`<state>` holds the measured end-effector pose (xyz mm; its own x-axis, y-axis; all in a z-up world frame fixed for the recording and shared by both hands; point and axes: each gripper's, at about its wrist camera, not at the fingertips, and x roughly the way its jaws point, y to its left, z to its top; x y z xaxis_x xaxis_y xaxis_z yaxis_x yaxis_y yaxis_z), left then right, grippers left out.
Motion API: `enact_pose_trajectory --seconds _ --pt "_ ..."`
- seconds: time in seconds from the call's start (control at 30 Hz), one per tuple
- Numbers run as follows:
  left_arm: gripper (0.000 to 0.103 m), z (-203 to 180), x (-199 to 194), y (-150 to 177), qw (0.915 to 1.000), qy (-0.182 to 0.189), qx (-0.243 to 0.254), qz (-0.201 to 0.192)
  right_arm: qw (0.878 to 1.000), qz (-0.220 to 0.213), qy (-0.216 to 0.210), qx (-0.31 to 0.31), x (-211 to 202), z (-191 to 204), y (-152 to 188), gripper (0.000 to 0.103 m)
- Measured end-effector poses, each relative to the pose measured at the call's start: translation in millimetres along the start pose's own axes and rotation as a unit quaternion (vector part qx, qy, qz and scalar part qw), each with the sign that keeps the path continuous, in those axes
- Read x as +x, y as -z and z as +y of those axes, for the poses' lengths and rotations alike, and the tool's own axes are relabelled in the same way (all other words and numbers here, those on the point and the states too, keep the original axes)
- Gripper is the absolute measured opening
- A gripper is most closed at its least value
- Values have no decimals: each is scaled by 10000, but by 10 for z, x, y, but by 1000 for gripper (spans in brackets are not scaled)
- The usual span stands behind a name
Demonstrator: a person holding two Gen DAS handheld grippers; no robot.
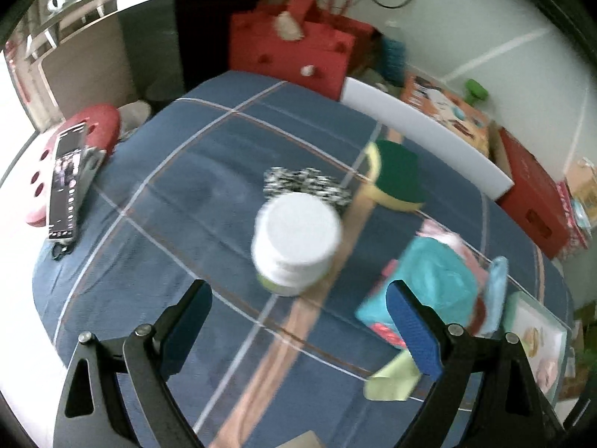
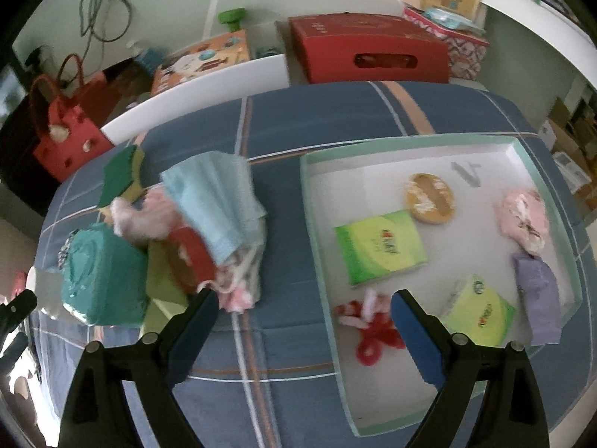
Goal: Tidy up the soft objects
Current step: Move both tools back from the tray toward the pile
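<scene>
Soft things wait in a heap on the bed, and the tray beside it already holds some of them.

The heap of soft objects (image 2: 194,231), with a pale blue folded cloth (image 2: 220,201) on top, a teal cushion-like pack (image 2: 102,280) and pink fluffy cloth (image 2: 134,216), lies on the blue checked bedcover (image 2: 291,336), just beside the left wall of the shallow white tray with a green rim (image 2: 317,224). It seems piled there so that each piece has a short way into the tray. Inside the tray lie two green tissue packs (image 2: 380,248), a round brown pad (image 2: 431,198), a pink cloth (image 2: 524,220), a lilac cloth (image 2: 537,295) and a red-and-pink soft toy (image 2: 369,326), spread apart, probably as sorted. The right gripper (image 2: 302,310) hangs between heap and tray, jaws spread wide and empty. The left gripper (image 1: 298,302) hangs empty too, jaws spread, above a white-lidded plastic jar (image 1: 296,240), which is hard and so probably not to be sorted.
</scene>
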<state>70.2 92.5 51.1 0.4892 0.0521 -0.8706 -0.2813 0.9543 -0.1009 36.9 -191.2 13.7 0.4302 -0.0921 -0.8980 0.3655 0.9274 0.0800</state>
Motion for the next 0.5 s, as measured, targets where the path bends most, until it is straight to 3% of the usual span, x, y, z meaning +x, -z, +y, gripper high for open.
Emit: enact_pose_trajectory --seconds 0.33,0.5 --pt "95 365 21 -66 9995 -18 -310 37 9996 -50 -174 -214 15 293 7 95" --pt "95 441 16 -66 9991 146 -393 42 9995 -132 -193 -213 31 380 -17 95"
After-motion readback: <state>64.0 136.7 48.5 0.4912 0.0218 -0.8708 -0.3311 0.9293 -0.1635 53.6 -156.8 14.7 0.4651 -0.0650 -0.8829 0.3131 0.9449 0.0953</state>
